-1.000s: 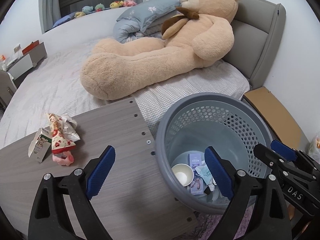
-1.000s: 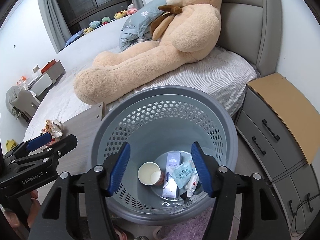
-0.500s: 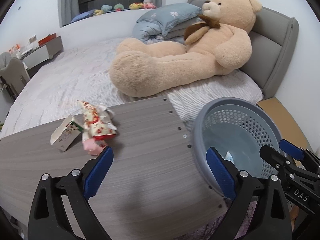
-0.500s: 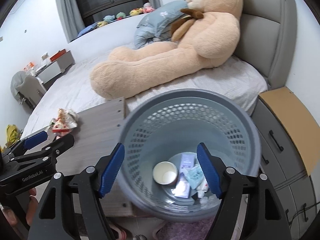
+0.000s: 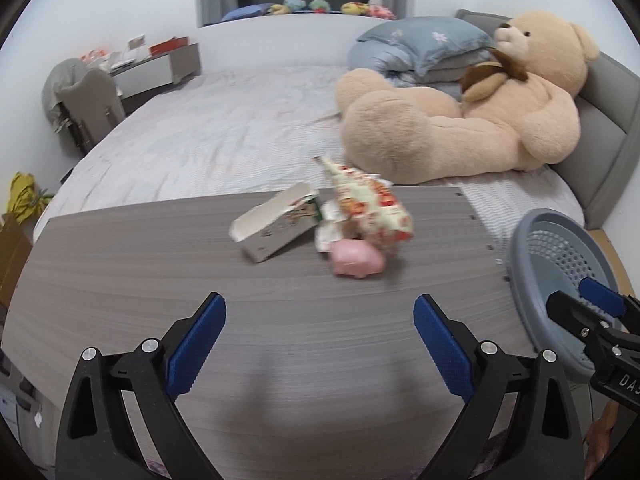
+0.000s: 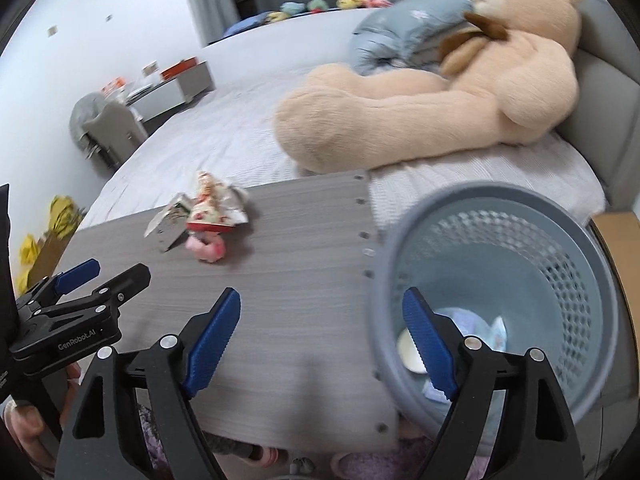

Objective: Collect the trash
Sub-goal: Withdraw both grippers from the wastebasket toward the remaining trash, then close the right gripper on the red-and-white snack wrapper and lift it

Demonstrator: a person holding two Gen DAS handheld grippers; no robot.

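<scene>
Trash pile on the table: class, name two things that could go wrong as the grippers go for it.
1. The carton, wrapper and pink piece lie bunched together, so one grab may knock the others about.
2. The basket stands off the table's end; a carried piece could drop short of it.

L tool wide open, empty; R tool jaws opening, nothing between.

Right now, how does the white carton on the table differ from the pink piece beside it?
The white carton is a boxy, flat-sided pack with one end torn open; the pink piece is rounded and lumpy. The carton is the larger and lies farther left; the pink piece sits nearer the basket. Both lie loose on the grey table beside the printed wrapper, in neither gripper's fingers.
</scene>
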